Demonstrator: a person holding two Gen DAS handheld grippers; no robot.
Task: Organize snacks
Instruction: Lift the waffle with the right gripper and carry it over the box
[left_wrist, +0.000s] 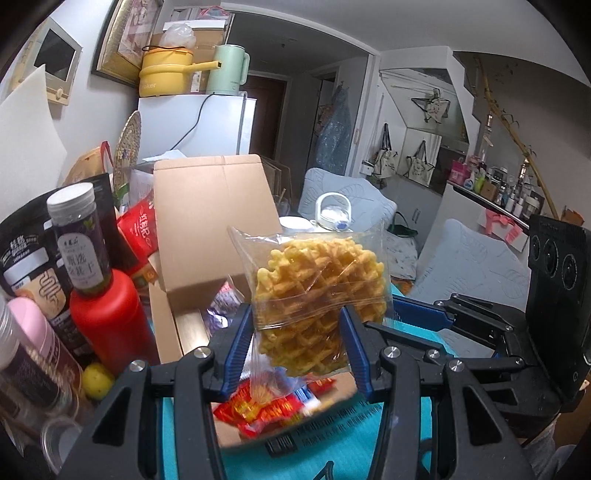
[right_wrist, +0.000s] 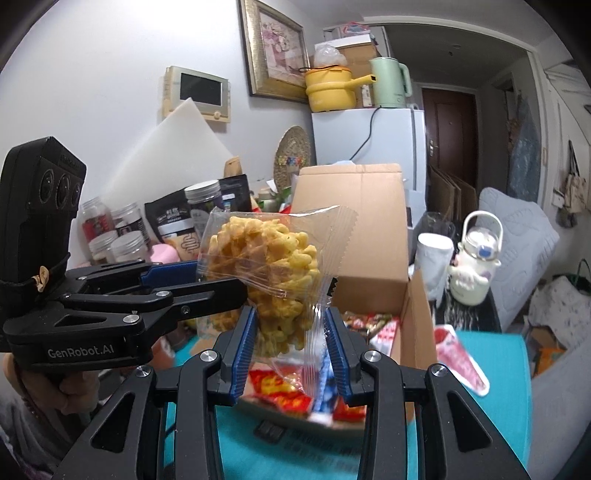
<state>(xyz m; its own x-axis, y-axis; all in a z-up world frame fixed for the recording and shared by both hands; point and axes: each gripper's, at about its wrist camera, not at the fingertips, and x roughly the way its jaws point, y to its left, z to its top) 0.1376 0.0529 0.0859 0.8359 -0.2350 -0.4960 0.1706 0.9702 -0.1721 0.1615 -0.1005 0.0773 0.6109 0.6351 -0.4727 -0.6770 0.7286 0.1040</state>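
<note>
A clear packet with a yellow waffle snack (left_wrist: 321, 284) stands upright between the blue pads of my left gripper (left_wrist: 295, 314), which is shut on its lower part. In the right wrist view my right gripper (right_wrist: 291, 314) is shut on a waffle packet (right_wrist: 284, 325) too. My left gripper (right_wrist: 221, 284) comes in from the left, its tips at a waffle packet (right_wrist: 258, 247) that overlaps it above. Both are held in the air in front of an open cardboard box (left_wrist: 207, 221) (right_wrist: 369, 229). Red snack packets (left_wrist: 258, 406) (right_wrist: 280, 391) lie blurred below. My right gripper (left_wrist: 421, 317) shows at the right, its tips hidden behind the packet.
A red bottle (left_wrist: 107, 325), a dark-labelled jar (left_wrist: 77, 236) and black pouches crowd the left. Lidded jars (right_wrist: 110, 240) stand by the wall. A white cup (right_wrist: 432, 258) and a white handled bottle (right_wrist: 476, 266) stand right of the box. A teal cover (right_wrist: 295, 454) lies below.
</note>
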